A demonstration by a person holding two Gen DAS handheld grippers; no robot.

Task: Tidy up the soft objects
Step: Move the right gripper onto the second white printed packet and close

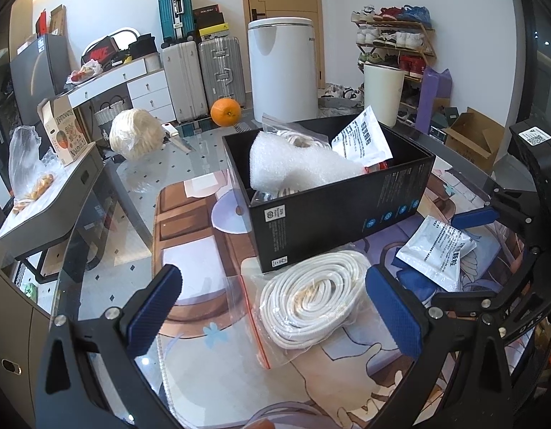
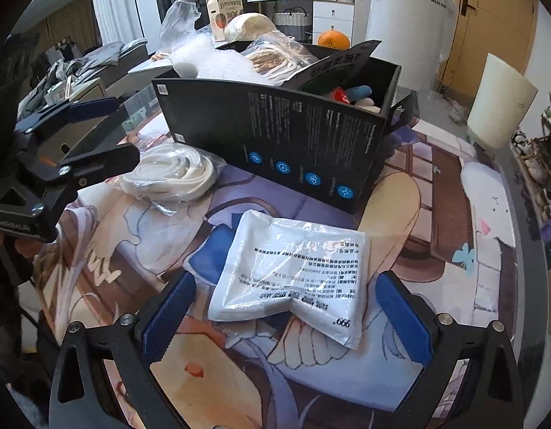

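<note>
Both of my wrist feeds are bright with daylight and mostly sharp at centre. On the left wrist view I get a warm strip of light along the ceiling at upper left, and the glass table top (image 1: 189,164) throws back pale reflections. On the right wrist view the white packet (image 2: 293,271) carries glare streaks across its clear wrap, washing out some print. Fisheye bending is strong: the black box (image 2: 275,132) bows outward, and straight lines curve near the rims. Dark vignette fills every corner, and the far right edge looks smeared.
</note>
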